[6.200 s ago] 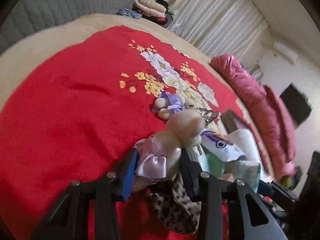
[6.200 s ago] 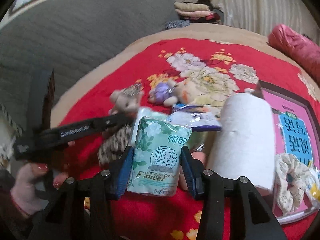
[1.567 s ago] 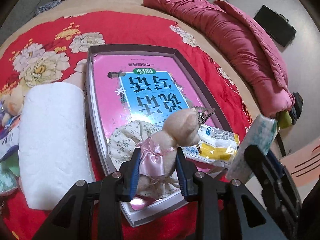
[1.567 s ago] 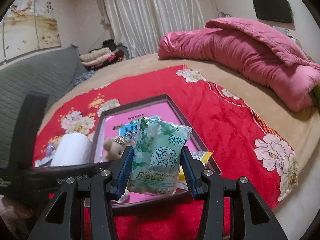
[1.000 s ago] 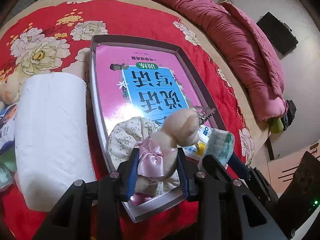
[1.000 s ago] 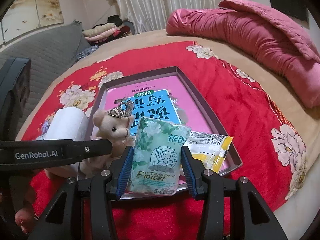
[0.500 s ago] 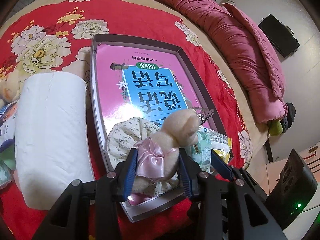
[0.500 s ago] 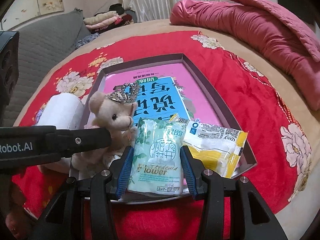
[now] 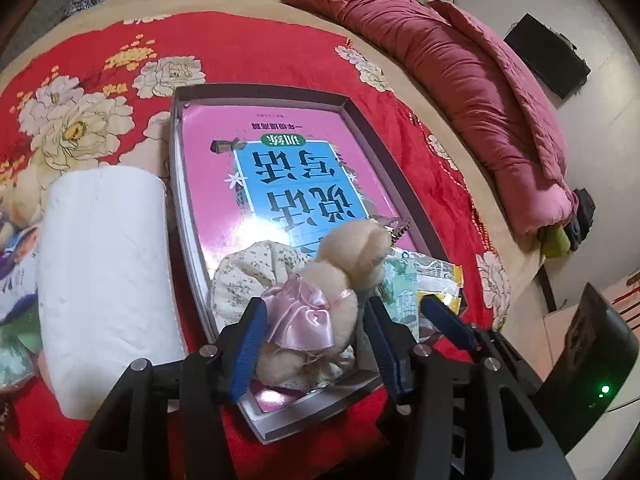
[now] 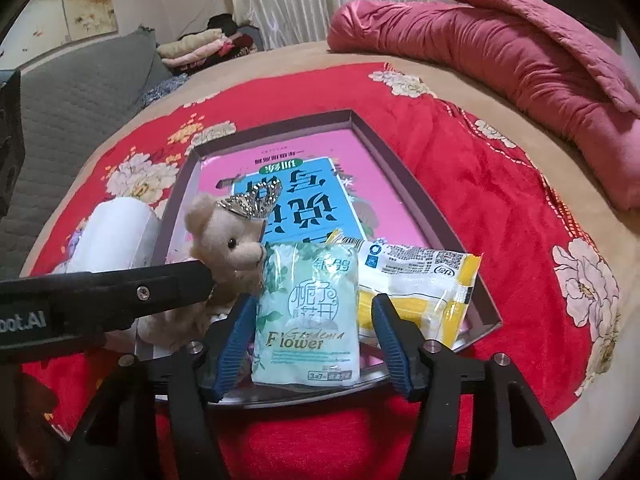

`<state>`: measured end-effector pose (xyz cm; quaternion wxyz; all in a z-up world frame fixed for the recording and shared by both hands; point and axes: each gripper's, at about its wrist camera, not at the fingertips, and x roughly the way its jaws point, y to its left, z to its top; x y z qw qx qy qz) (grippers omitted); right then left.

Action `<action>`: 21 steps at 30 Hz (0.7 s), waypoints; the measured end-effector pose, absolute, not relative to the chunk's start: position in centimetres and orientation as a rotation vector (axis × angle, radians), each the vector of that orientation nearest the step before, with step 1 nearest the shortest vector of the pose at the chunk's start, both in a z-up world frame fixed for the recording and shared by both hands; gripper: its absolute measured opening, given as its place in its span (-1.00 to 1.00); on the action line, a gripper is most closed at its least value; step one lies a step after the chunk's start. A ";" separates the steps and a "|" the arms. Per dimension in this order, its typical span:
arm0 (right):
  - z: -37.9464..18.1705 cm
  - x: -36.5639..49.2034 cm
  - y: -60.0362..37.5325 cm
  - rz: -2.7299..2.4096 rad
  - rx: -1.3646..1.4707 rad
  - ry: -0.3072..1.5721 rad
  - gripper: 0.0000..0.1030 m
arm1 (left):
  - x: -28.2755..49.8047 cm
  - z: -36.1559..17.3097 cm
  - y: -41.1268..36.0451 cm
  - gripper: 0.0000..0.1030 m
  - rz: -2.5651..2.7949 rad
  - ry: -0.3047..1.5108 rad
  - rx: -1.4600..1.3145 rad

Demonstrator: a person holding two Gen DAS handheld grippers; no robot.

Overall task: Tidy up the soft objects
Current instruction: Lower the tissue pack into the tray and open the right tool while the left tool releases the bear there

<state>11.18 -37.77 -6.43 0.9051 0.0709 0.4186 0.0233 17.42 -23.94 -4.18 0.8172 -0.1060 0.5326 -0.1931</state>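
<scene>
A shallow grey tray [image 9: 360, 116] with a pink and blue book [image 9: 280, 168] in it lies on the red floral blanket. My left gripper [image 9: 314, 320] has its jaws apart around a beige teddy bear [image 9: 340, 272] in a pink dress, which sits in the tray's near end on a floral fabric piece [image 9: 248, 276]. My right gripper [image 10: 312, 320] has its jaws spread beside a green tissue pack [image 10: 312, 312] that rests in the tray [image 10: 452, 224], next to the crowned bear [image 10: 228, 240] and a yellow and white packet [image 10: 416, 280].
A white paper roll [image 9: 104, 280] lies left of the tray. More small toys and packets [image 9: 16, 240] lie at the far left. A rolled pink quilt [image 9: 460, 64] runs along the right. The bed edge [image 9: 516, 264] is just right of the tray.
Both grippers carried the bear and the tissue pack from the pile to the tray and lowered them in. In the last half second both sets of jaws opened.
</scene>
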 end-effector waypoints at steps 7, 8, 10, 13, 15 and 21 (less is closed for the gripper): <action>-6.0 10.7 -38.8 0.031 0.188 0.838 0.25 | 17.4 -3.8 -23.8 -0.02 -0.376 1.114 -0.182; -5.9 10.7 -38.9 0.028 0.192 0.835 0.25 | 17.4 -3.8 -23.7 -0.01 -0.369 1.114 -0.179; -5.8 10.6 -39.0 0.026 0.199 0.831 0.26 | 17.6 -3.9 -23.6 -0.01 -0.346 1.113 -0.166; -5.7 10.6 -39.0 0.022 0.201 0.827 0.26 | 18.0 -3.8 -23.8 -0.01 -0.321 1.111 -0.135; -5.7 10.6 -39.0 0.020 0.200 0.825 0.26 | 18.4 -3.6 -24.0 -0.01 -0.300 1.100 -0.109; -5.8 10.4 -39.3 0.016 0.212 0.822 0.26 | 19.4 -3.1 -24.4 -0.01 -0.260 1.078 -0.053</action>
